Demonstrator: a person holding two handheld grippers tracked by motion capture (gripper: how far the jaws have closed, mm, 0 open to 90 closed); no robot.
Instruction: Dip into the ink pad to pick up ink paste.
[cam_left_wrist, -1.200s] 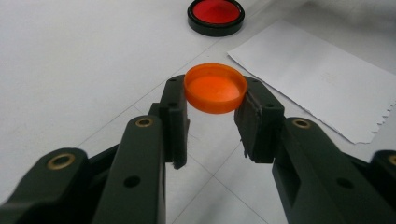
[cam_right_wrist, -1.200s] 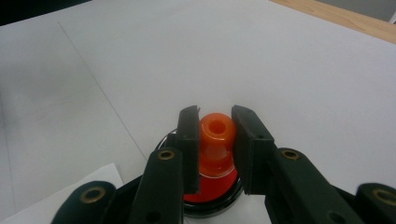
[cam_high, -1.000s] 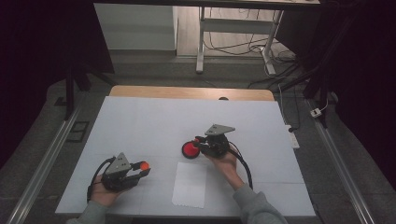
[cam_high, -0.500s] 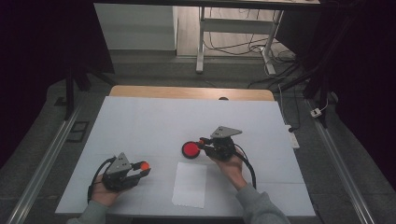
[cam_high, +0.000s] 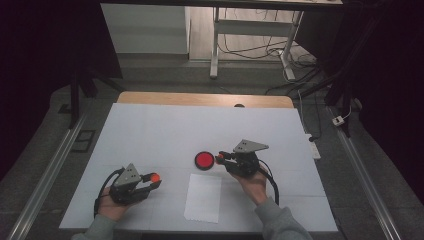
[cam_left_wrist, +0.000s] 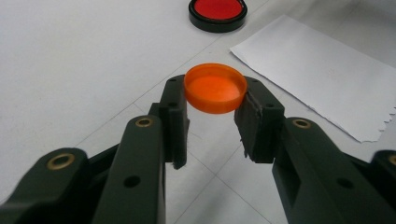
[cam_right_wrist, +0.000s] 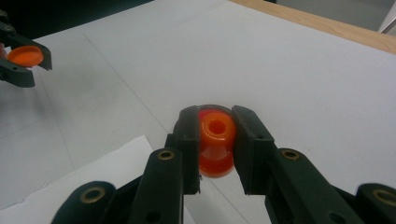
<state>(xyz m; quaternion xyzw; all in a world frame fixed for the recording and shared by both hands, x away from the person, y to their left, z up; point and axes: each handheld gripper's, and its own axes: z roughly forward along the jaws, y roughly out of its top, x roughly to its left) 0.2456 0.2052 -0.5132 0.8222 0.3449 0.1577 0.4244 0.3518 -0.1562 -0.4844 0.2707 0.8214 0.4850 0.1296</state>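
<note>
Left gripper (cam_high: 150, 181) sits low at the near left of the white tabletop (cam_high: 165, 130), its fingers (cam_left_wrist: 173, 116) clamped on an orange cap (cam_left_wrist: 215, 87), open side up, pinched by its rim at the very tips and held clear of the surface; the cap also shows as a small orange dot in the high view (cam_high: 155, 176) and far off at the upper left of the right gripper view (cam_right_wrist: 24, 55). Right gripper (cam_high: 222, 158) is near the tabletop's centre, pointing left, its fingers (cam_right_wrist: 189, 135) closed on a small orange bottle (cam_right_wrist: 216, 142), mouth facing the camera, gripped by both sides. Just beside the right gripper's tips lies a red disc with black rim (cam_high: 204, 160), flat on the tabletop; whether they touch I cannot tell. A white paper sheet (cam_high: 203, 198) lies flat near the front edge, between the two hands, one edge jagged. The disc and the sheet also show ahead of the left gripper.
</note>
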